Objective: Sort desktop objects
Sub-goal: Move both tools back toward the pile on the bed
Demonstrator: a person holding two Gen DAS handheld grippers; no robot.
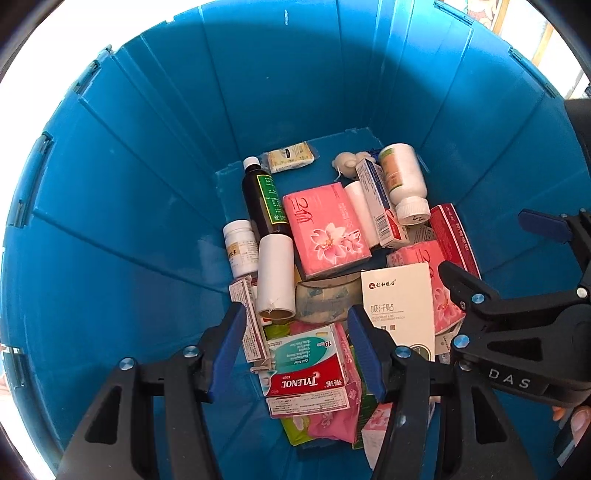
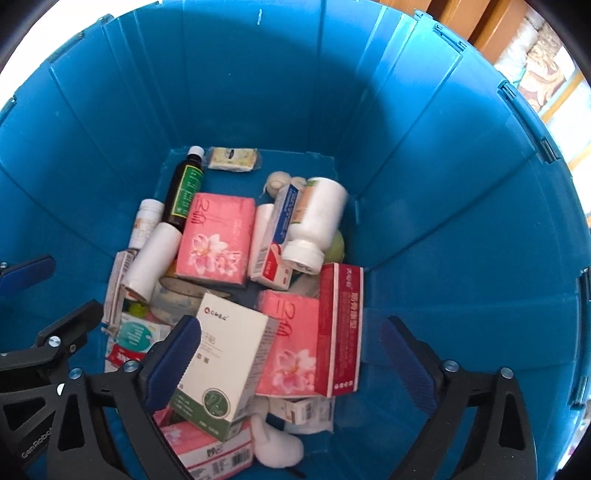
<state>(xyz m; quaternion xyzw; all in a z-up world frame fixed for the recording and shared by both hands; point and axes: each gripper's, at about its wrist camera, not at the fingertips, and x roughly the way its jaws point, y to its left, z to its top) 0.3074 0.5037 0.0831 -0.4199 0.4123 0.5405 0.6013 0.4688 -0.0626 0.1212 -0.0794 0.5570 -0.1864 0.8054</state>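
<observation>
Both grippers hang inside a deep blue bin (image 1: 147, 184) over a pile of items. My left gripper (image 1: 297, 343) is open and empty above a Tylenol box (image 1: 306, 373). My right gripper (image 2: 291, 358) is open and empty, straddling a white and green box (image 2: 225, 362) and a pink tissue pack (image 2: 291, 343); it also shows in the left wrist view (image 1: 491, 258). Another pink tissue pack (image 1: 325, 229), a dark bottle (image 1: 264, 199), a white bottle (image 1: 402, 181), a white roll (image 1: 275, 280) and a red box (image 2: 341, 325) lie in the pile.
The blue bin's walls (image 2: 443, 184) rise steeply all round. A small wrapped packet (image 1: 291, 157) lies at the far floor edge. A small white bottle (image 1: 240, 247) sits by the left wall. Wooden furniture (image 2: 480, 26) shows beyond the rim.
</observation>
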